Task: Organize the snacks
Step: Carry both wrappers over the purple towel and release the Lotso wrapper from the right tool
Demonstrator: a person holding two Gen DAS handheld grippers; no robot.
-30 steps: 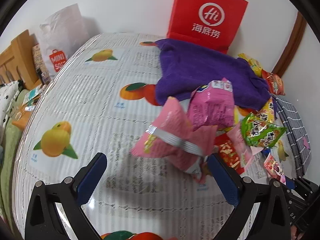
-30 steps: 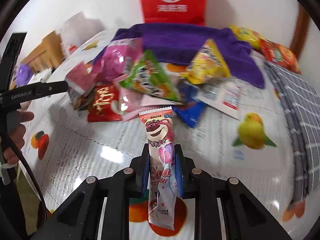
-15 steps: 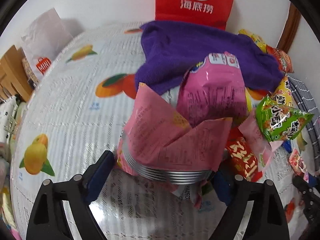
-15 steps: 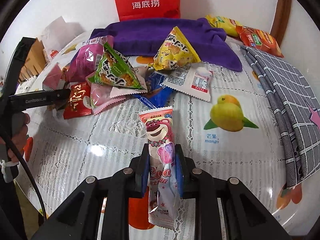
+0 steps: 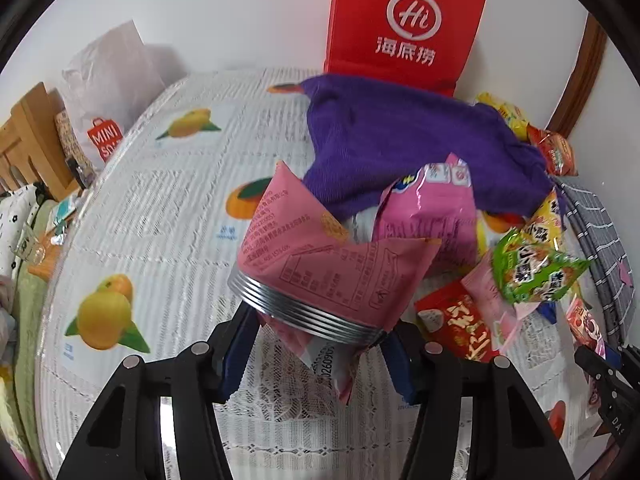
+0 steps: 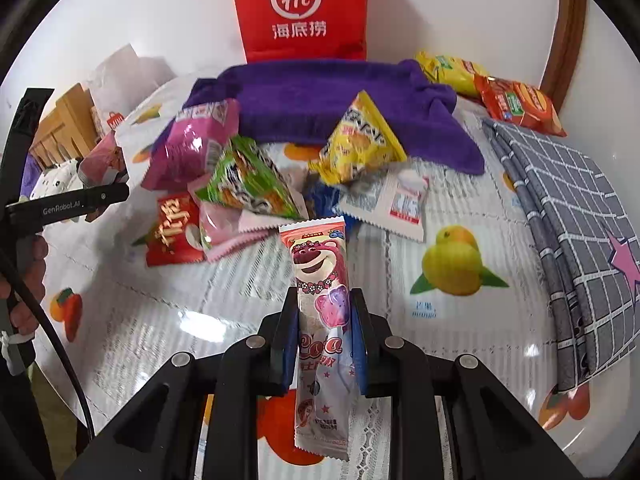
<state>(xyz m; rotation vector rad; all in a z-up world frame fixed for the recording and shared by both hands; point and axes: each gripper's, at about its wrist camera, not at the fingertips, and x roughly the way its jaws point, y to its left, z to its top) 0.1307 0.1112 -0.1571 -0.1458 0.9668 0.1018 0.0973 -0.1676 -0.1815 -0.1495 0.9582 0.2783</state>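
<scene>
My left gripper is shut on a pale pink triangular snack bag with a silver seam and holds it above the table. It shows small at the left of the right wrist view. My right gripper is shut on a long pink bear-print candy packet, held upright over the table. A pile of snacks lies ahead: a magenta bag, a green bag, a red packet, a yellow bag and a white sachet.
A purple towel lies behind the pile, with a red paper bag against the wall. A grey checked cloth lies at the right; yellow and red-orange bags sit at the back right. A white shopping bag stands far left.
My left gripper closed on the pale pink bag and lifted it off the pile. My right gripper kept hold of the candy packet and shifted its view of the table.
</scene>
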